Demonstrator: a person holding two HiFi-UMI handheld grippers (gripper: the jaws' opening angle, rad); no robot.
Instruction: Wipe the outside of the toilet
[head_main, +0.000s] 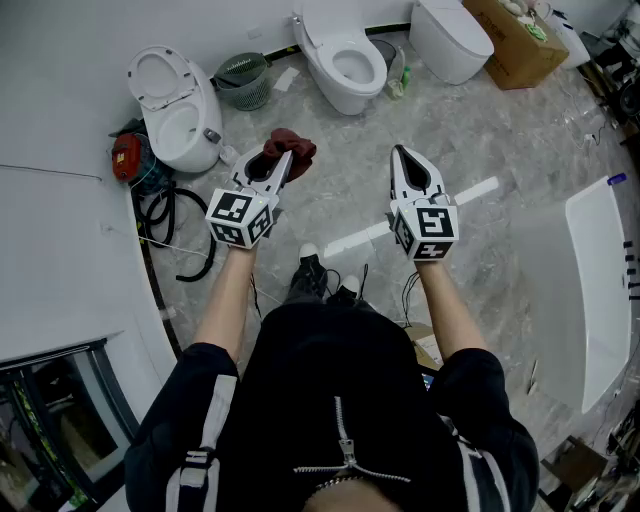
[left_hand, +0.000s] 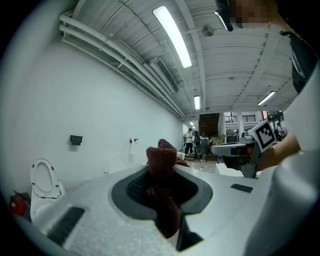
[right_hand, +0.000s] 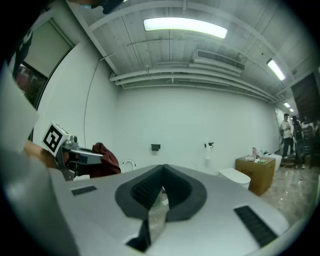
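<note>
1. Dark-red cloth (head_main: 296, 146) is pinched in the left gripper (head_main: 280, 165), above the floor.
2. The right gripper (head_main: 402, 156) is clenched on nothing.
3. A white toilet (head_main: 345, 62) stands ahead by the wall, well apart from both grippers; a second toilet (head_main: 178, 110) stands at left, lid raised.

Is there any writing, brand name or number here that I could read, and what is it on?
None can be read in any view.
Left cube and right cube: square patterns, no words.
Box: any print is too small to read.
</note>
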